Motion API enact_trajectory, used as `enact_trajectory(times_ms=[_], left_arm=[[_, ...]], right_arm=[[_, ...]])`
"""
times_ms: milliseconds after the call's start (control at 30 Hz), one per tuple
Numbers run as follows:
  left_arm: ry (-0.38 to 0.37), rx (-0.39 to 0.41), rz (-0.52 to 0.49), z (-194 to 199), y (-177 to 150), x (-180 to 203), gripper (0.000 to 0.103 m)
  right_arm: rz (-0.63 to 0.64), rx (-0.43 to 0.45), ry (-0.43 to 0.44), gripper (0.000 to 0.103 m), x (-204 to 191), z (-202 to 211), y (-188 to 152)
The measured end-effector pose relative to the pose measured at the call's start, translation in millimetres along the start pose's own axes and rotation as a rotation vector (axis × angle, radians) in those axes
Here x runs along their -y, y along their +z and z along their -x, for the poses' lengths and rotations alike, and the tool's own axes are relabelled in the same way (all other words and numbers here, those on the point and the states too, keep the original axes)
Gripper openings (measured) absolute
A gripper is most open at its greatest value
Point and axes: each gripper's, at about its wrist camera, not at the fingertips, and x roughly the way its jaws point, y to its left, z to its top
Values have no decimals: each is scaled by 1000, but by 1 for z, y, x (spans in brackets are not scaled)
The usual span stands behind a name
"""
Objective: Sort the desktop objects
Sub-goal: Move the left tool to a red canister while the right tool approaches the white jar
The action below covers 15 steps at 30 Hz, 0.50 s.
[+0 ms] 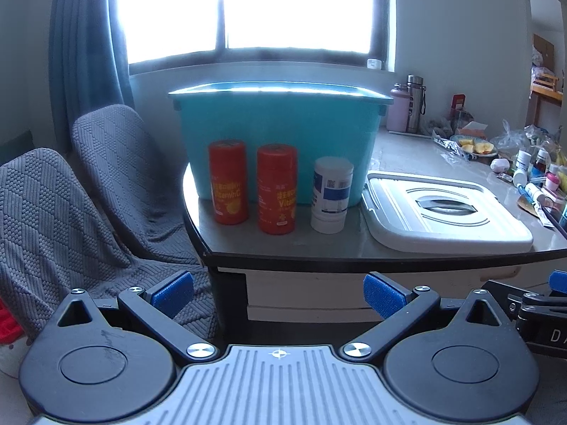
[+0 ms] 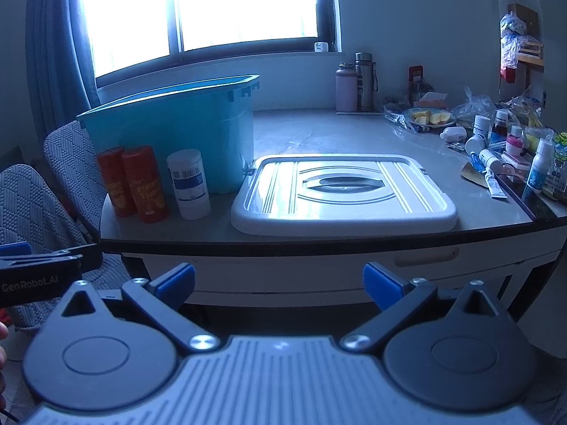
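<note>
Both grippers, left (image 1: 278, 294) and right (image 2: 278, 285), hang wide open and empty before the table; next, reach for the red cylindrical vitamin bottles (image 1: 228, 182) beside the teal plastic bin (image 1: 280, 120).

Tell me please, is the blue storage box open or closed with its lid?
Open. The blue storage box has no lid on its rim; the white lid lies flat on the table beside it.

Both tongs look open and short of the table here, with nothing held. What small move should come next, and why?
Probably ease the left tongs forward toward the right orange bottle, which stands almost straight ahead of them. They are open and empty, off the table edge. The blue bin behind the bottles has its white lid lying beside it, so it appears ready to receive them.
</note>
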Motion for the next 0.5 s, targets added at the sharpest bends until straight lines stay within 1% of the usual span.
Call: enact_trajectory(times_ms=[200, 300, 367, 433, 500], left_arm=[[8, -3, 17, -7, 11, -16, 103], [10, -4, 20, -14, 18, -22, 103], [12, -3, 22, -29, 32, -43, 103], [31, 21, 12, -18, 18, -24, 103], [38, 22, 12, -21, 19, -24, 103]], right_arm=[[15, -18, 2, 102, -4, -3, 4], [2, -25, 18, 102, -7, -7, 9], [-3, -23, 18, 102, -9, -9, 10], [0, -16, 18, 102, -11, -11, 12], [10, -10, 24, 102, -14, -14, 12]])
